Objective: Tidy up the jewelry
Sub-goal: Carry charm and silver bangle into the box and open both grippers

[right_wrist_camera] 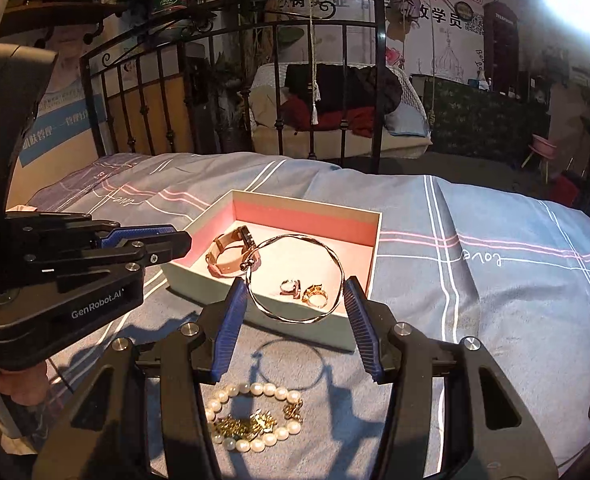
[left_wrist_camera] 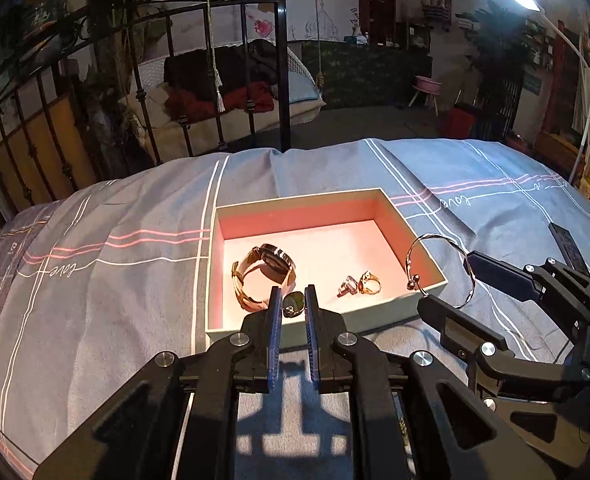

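Open box (left_wrist_camera: 411,236), pale outside, pink-lined, sits on a blue-grey striped bedspread (left_wrist_camera: 107,280). Inside: a watch (left_wrist_camera: 261,276) with a tan strap toward the left side, two rings (left_wrist_camera: 361,283) lying touching each other toward the right.

Left gripper (left_wrist_camera: 293,300) hangs over the box's near wall, jaws almost closed, pinching a small dark, rounded piece (left_wrist_camera: 293,305) between the blue pads; too small and shadowed to say what kind of jewelry it is.

Right gripper (right_wrist_camera: 295,300) is at the box's near right corner, jaws about half open and clamped across a thin silver bangle (right_wrist_camera: 295,278), an open hoop with a small ball end. The bangle is held above the box edge, its shadow falling on the bedspread below.

In the right wrist view, a pearl bracelet (right_wrist_camera: 255,416) lies on the bedspread near the camera, curled around a tangle of gold chain (right_wrist_camera: 247,426).

Behind the bed, a black iron bedframe (left_wrist_camera: 279,60) and a cluttered room.
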